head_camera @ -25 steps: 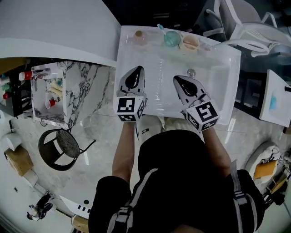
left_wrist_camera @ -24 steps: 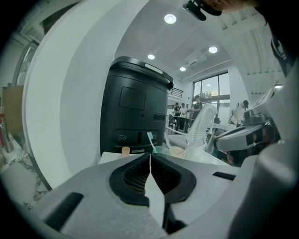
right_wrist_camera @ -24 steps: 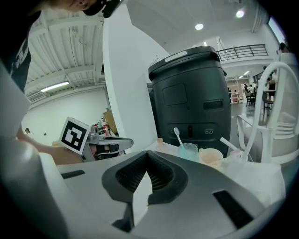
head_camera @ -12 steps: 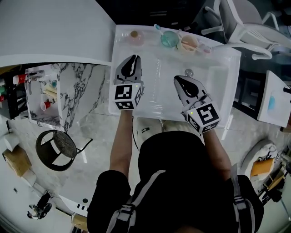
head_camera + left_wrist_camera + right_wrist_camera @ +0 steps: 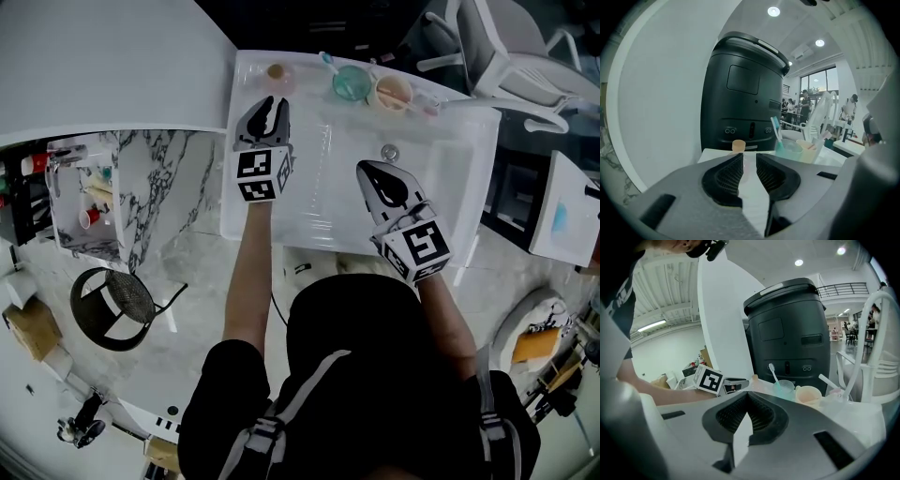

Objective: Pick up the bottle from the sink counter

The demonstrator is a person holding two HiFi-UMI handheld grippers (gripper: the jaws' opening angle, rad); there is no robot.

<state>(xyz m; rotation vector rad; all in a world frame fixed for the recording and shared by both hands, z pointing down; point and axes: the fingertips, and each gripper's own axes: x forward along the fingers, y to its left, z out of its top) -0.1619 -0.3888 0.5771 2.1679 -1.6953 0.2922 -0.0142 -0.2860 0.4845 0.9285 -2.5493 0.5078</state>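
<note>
The bottle (image 5: 277,73) is small and clear with a tan cap. It stands on the far left corner of the white sink counter (image 5: 246,178). My left gripper (image 5: 271,103) is just short of it, and its jaws are opening. In the left gripper view the bottle (image 5: 738,146) rises just beyond the parted fingertips of that gripper (image 5: 749,158), and no pad touches it. My right gripper (image 5: 366,169) hangs over the basin, shut and empty; its jaws (image 5: 749,399) meet at the tips.
A teal cup (image 5: 353,81) with a toothbrush and a peach cup (image 5: 392,91) stand along the counter's far edge, right of the bottle. The drain (image 5: 389,151) sits in the basin. A tall black bin (image 5: 743,89) stands behind the counter. White chairs (image 5: 511,56) are at the far right.
My left gripper has moved forward and left, up to the bottle, and its jaws have parted. The right gripper has hardly moved.
</note>
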